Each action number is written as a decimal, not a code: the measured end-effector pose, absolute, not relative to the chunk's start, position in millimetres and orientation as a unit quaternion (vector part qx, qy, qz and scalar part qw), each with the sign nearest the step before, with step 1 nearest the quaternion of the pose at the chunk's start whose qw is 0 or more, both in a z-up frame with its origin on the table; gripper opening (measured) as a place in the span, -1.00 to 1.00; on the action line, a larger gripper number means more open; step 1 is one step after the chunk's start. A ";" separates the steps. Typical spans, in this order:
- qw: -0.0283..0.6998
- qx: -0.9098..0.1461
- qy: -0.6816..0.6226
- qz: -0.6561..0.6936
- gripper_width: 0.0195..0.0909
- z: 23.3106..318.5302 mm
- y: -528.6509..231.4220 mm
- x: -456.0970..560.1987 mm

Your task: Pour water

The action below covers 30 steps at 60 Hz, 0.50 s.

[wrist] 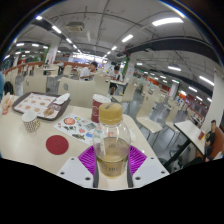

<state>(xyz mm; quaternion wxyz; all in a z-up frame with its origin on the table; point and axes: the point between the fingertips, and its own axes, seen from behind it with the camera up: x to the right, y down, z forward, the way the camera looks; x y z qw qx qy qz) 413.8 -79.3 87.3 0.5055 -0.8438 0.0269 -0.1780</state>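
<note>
A clear plastic bottle [112,142] with a pale cap and yellowish liquid in its lower half stands upright between my gripper's [112,160] purple pads [89,158]. Both pads press against the bottle's sides, so the gripper is shut on it. The bottle's base is hidden between the fingers. Just beyond the bottle stands a red and white cup [98,107] on the white table [40,145]. A red round coaster [57,145] lies on the table ahead of the left finger.
A paper cup [31,123] stands left of the coaster. A tray with a printed liner [37,104] lies farther back on the left, a colourful sheet [77,126] near the red cup. Other tables and chairs [165,125] fill the hall to the right. People sit in the distance.
</note>
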 end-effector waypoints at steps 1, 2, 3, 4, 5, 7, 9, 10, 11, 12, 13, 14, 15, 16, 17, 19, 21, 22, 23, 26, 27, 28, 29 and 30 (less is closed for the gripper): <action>0.504 -0.841 0.018 -0.193 -0.48 91.6 -74.7 412.0; 0.502 -0.839 0.009 -0.210 -0.48 97.8 -71.6 411.3; 0.500 -0.836 -0.001 -0.226 -0.48 104.7 -68.5 409.6; 0.498 -0.832 -0.010 -0.243 -0.48 111.8 -65.0 407.7; 0.496 -0.829 -0.021 -0.259 -0.48 122.3 -65.8 408.1; 0.490 -0.820 -0.043 -0.293 -0.48 136.0 -57.2 402.6; 0.485 -0.809 -0.068 -0.326 -0.49 150.1 -47.8 397.8; 0.481 -0.801 -0.081 -0.346 -0.48 151.9 -38.1 392.8; 0.476 -0.795 -0.096 -0.365 -0.48 158.3 -33.1 388.5; 0.470 -0.787 -0.111 -0.383 -0.49 164.6 -28.0 384.2; 0.464 -0.780 -0.127 -0.401 -0.48 176.3 -28.0 380.2; 0.457 -0.771 -0.143 -0.420 -0.48 182.0 -22.7 375.8; 0.450 -0.762 -0.158 -0.439 -0.48 187.2 -17.2 371.0; 0.443 -0.751 -0.174 -0.456 -0.48 192.1 -11.5 365.2; 0.438 -0.741 -0.191 -0.471 -0.48 201.0 -11.1 358.9; 0.422 -0.720 -0.224 -0.503 -0.49 203.6 5.0 346.4; 0.409 -0.698 -0.254 -0.530 -0.49 209.0 16.2 332.3; 0.403 -0.686 -0.269 -0.543 -0.49 210.9 21.6 324.8; 0.394 -0.674 -0.285 -0.556 -0.49 211.6 26.8 317.8; 0.374 -0.639 -0.333 -0.584 -0.48 218.2 37.6 294.0; 0.367 -0.627 -0.346 -0.594 -0.49 218.4 41.6 287.4; 0.356 -0.615 -0.360 -0.605 -0.48 218.1 45.0 282.2; 0.344 -0.602 -0.374 -0.616 -0.48 216.9 48.4 276.8; 0.332 -0.590 -0.389 -0.625 -0.48 215.0 52.0 270.7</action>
